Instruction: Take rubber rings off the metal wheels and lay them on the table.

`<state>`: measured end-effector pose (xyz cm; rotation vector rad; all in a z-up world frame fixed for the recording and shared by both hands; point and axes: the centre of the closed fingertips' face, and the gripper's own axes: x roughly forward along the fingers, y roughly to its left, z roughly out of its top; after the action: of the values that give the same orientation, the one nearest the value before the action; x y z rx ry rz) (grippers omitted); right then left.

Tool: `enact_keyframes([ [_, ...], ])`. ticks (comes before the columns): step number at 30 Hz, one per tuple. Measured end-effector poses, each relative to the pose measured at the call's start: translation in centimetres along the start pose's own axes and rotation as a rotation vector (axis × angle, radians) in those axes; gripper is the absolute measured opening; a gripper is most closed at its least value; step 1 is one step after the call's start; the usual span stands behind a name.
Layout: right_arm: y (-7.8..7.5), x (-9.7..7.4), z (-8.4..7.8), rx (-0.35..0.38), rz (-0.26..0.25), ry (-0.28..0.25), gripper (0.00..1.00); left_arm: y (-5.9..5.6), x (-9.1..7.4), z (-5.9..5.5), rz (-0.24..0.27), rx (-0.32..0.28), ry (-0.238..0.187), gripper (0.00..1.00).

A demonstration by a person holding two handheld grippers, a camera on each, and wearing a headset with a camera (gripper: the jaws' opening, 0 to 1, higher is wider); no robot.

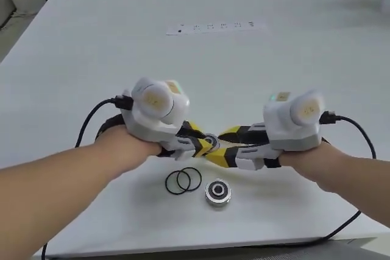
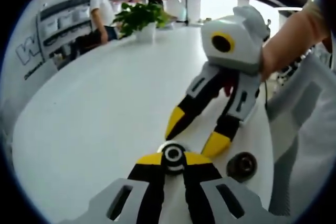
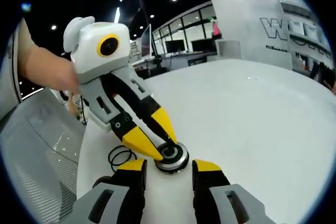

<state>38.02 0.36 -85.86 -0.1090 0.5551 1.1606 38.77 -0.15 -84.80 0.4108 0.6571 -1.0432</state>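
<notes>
The left gripper (image 3: 165,148) pinches a metal wheel (image 2: 173,155) steady, likely so the spread right gripper (image 2: 197,134) can strip it, near two laid-out rubber rings (image 1: 188,181).

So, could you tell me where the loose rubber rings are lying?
In the head view the rubber rings lie overlapping on the table, just left of the loose metal wheel, nearer the person than the held wheel.
</notes>
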Motion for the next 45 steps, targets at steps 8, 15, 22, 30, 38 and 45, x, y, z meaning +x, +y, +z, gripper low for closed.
enact_keyframes([
  [8,-0.1,0.5,-0.1,-0.048,-0.019,0.016,0.28,0.1,0.1,0.0,0.011,0.005,0.002,0.13],
  [15,-0.3,-0.1,-0.3,-0.066,-0.037,0.019,0.23,0.2,0.2,0.0,0.016,0.004,-0.001,0.13],
  [22,-0.3,-0.5,-0.6,-0.074,-0.048,0.025,0.19,0.1,0.2,0.0,0.02,0.002,-0.001,0.13],
  [30,-0.4,-1.1,-1.0,-0.079,-0.055,0.034,0.08,0.1,0.3,-0.1,0.022,0.001,0.001,0.13],
  [38,-0.8,-1.1,-1.1,-0.046,-0.071,0.033,0.0,0.0,0.2,-0.1,0.025,0.005,0.004,0.13],
  [45,-1.1,-1.4,-0.9,0.147,-0.071,-0.004,0.0,0.0,0.3,-0.1,0.031,0.009,0.009,0.13],
])
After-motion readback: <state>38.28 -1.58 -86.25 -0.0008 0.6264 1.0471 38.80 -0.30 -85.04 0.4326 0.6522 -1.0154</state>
